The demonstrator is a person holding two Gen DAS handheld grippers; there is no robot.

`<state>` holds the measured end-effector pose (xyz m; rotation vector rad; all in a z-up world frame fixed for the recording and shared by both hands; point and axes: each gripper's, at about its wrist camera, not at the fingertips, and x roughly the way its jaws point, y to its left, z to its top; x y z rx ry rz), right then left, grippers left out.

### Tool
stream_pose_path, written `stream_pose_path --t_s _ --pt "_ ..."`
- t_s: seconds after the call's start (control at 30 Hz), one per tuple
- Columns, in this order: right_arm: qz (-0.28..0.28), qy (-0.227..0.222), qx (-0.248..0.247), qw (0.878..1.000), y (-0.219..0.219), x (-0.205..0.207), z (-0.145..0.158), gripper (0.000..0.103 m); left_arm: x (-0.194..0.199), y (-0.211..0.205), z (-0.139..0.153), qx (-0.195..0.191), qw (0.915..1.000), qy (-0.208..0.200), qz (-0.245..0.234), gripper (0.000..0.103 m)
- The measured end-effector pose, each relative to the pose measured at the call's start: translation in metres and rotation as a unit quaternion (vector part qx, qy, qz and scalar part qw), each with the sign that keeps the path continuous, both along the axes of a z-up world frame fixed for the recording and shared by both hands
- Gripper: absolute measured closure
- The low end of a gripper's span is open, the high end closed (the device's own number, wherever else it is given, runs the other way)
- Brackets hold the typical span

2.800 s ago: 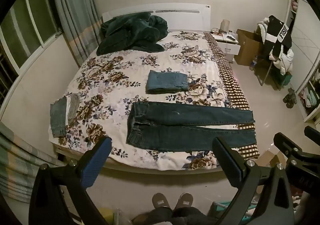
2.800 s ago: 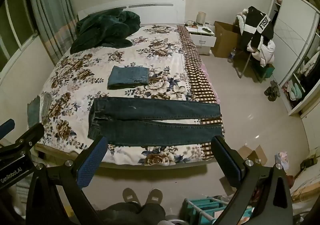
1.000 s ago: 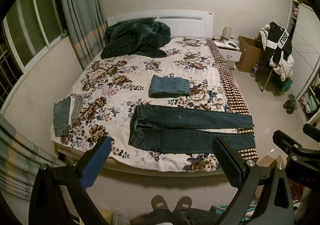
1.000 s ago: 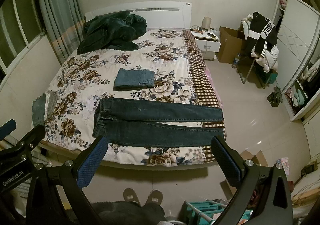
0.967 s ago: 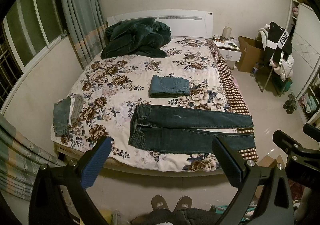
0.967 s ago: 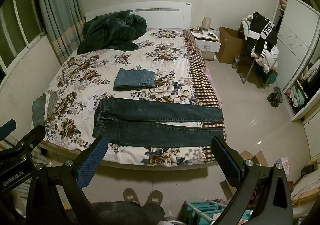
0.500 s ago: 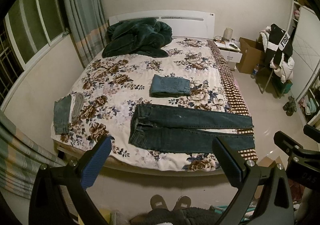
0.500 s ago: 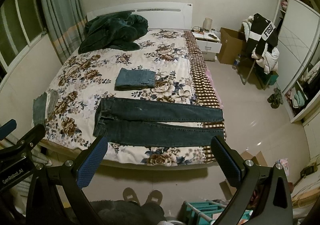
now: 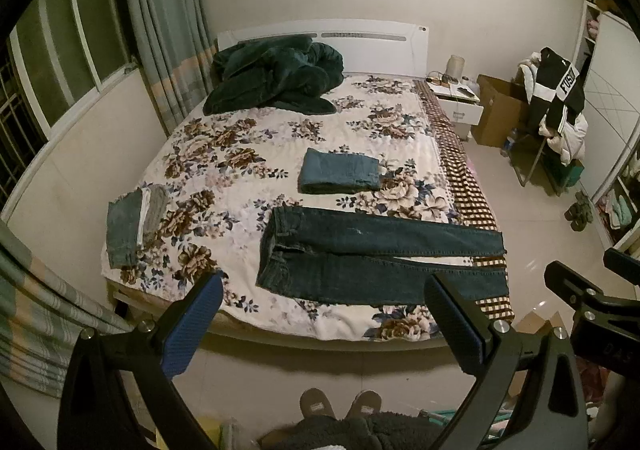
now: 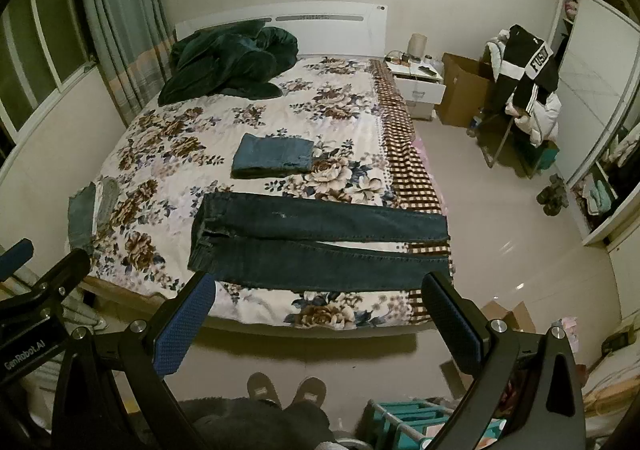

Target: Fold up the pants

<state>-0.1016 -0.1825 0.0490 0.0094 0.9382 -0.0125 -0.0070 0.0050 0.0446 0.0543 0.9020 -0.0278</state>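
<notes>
Dark blue jeans (image 9: 372,254) lie flat across the near end of the floral bed (image 9: 224,170), waist to the left, legs reaching the right edge; they also show in the right wrist view (image 10: 316,242). My left gripper (image 9: 324,314) is open and empty, held back from the foot of the bed, well short of the jeans. My right gripper (image 10: 316,314) is also open and empty, at a similar distance. A folded lighter blue pair (image 9: 340,176) lies behind the jeans.
A small stack of folded garments (image 9: 134,222) sits at the bed's left edge. A dark green blanket (image 9: 276,74) is heaped by the headboard. A nightstand (image 9: 456,98), cardboard box (image 9: 496,110) and clothes-laden chair (image 9: 556,122) stand right. My slippered feet (image 9: 340,406) are below.
Both grippers have tilted up slightly, so the bed sits a little lower in view. Jaws stay open. The jeans have not moved.
</notes>
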Motion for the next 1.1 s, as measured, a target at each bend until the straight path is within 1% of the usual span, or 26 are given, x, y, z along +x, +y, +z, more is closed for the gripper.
stream_pose_path --t_s 0.13,0.27,0.37,0.5,0.57,0.67,0.83,0.9,1.0,1.03,1.1 --pt "0.004 0.004 0.003 1.000 -0.004 0.003 0.000 0.000 0.000 0.002 0.003 0.001 1.0000 0.000 0.001 0.000" --pt "0.002 0.008 0.009 1.000 -0.014 0.009 -0.011 0.000 -0.002 0.006 0.002 0.001 1.0000 0.000 0.001 0.000" --pt "-0.008 0.007 0.011 1.000 -0.028 0.022 -0.022 0.000 0.003 0.005 -0.011 0.004 0.9999 -0.001 0.010 0.000" --pt "-0.031 0.001 0.020 0.999 -0.053 0.046 -0.038 0.000 0.027 -0.002 -0.028 0.015 0.9993 -0.011 0.032 0.000" --pt "-0.043 -0.007 0.029 0.999 -0.072 0.064 -0.050 0.000 0.044 -0.005 -0.036 0.017 0.9988 -0.018 0.043 0.000" --pt "-0.057 -0.006 0.040 0.998 -0.095 0.094 -0.068 0.000 0.071 -0.010 -0.051 0.019 0.9979 -0.023 0.058 0.000" --pt "-0.089 0.016 0.047 0.995 -0.129 0.156 -0.108 0.000 0.123 -0.022 -0.085 0.044 0.9966 0.001 0.070 0.000" --pt "-0.105 0.030 0.049 0.993 -0.140 0.183 -0.129 0.000 0.147 -0.028 -0.101 0.052 0.9961 0.011 0.071 0.000" --pt "-0.130 0.057 0.052 0.989 -0.157 0.230 -0.169 0.000 0.188 -0.032 -0.130 0.058 0.9950 0.034 0.074 0.000" --pt "-0.138 0.066 0.054 0.987 -0.162 0.249 -0.184 0.000 0.202 -0.033 -0.142 0.061 0.9943 0.044 0.076 0.000" --pt "-0.156 0.084 0.056 0.983 -0.171 0.279 -0.213 0.000 0.237 -0.033 -0.171 0.055 0.9931 0.071 0.076 0.000"
